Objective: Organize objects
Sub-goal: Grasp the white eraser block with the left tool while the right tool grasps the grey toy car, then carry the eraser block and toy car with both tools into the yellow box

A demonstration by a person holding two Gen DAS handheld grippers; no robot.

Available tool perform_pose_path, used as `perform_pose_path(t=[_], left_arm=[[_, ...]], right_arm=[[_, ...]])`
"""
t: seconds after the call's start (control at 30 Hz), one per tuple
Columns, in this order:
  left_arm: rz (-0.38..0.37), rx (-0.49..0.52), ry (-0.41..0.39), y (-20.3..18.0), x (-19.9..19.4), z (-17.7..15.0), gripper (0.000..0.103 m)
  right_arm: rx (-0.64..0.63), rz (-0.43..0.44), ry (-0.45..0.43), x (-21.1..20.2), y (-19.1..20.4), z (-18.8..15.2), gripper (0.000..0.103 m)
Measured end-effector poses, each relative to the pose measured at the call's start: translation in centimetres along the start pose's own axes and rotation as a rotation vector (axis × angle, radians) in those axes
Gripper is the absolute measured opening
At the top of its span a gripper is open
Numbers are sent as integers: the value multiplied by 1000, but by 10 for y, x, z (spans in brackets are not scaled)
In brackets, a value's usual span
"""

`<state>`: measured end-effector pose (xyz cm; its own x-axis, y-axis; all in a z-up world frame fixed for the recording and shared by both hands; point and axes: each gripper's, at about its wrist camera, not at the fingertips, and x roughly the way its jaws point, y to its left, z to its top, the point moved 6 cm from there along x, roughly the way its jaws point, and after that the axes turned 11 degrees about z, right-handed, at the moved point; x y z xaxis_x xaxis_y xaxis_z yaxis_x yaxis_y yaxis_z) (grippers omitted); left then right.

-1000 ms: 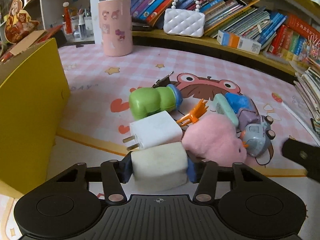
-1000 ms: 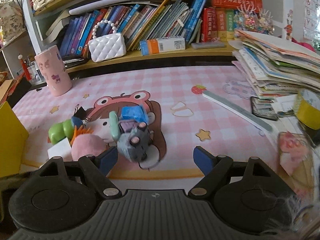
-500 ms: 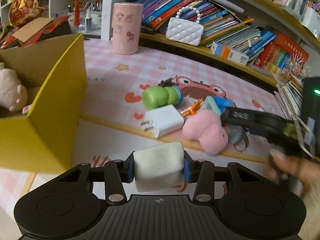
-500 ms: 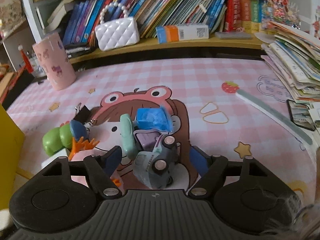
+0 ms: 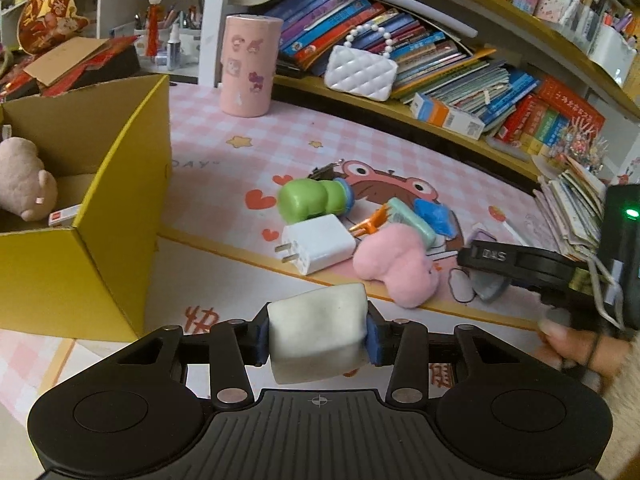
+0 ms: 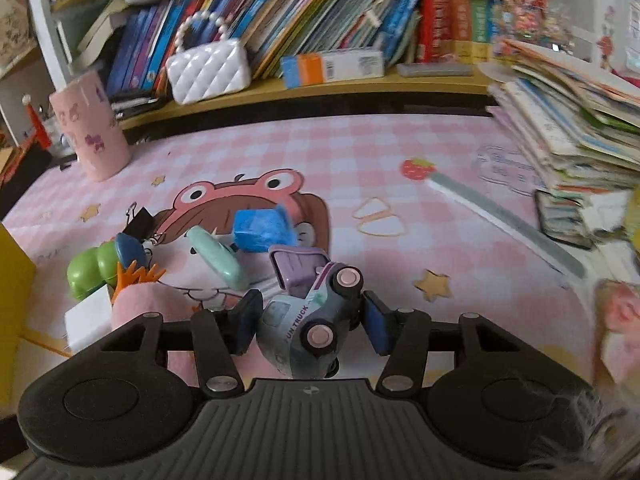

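White foam block [image 5: 318, 332] sits squeezed between the blue pads of my left gripper [image 5: 318, 334], lifted above the near edge of the desk [image 5: 360, 152], just right of the yellow box [image 5: 80, 240]. Inside that box I see a beige plush toy [image 5: 22, 178] at the far left. Beyond the block, the pile lies on the pink mat: a white charger [image 5: 318, 242] with its prongs pointing left, a green toy [image 5: 312, 200] behind it, a pink plush [image 5: 396, 266] to its right, an orange comb piece [image 5: 370, 222], a mint case [image 5: 412, 220] and a blue wrapped piece [image 5: 434, 212]. My right gripper [image 6: 310, 320] has its fingers [image 6: 248, 322] spread on either side of the grey toy truck [image 6: 308, 320], which lies tipped with pink wheels up; the left pad looks to touch it, the right pad stands just off, so I cannot tell whether it is clamped yet. A pink cup [image 6: 90, 140] stands far left near the bookshelf [image 6: 320, 80]
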<state>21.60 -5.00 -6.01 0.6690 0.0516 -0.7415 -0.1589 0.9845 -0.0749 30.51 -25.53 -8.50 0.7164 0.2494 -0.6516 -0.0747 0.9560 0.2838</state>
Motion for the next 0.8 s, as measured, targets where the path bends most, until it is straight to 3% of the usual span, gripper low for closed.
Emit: perform_pose_path(t=[0.3, 0.8], left_arm=[[-84, -10, -9, -8, -12, -11, 40], [-168, -46, -23, 33, -50, -40, 39]], right_arm=[[56, 7, 13, -66, -1, -42, 51], [-56, 47, 33, -129, 71, -104, 51]])
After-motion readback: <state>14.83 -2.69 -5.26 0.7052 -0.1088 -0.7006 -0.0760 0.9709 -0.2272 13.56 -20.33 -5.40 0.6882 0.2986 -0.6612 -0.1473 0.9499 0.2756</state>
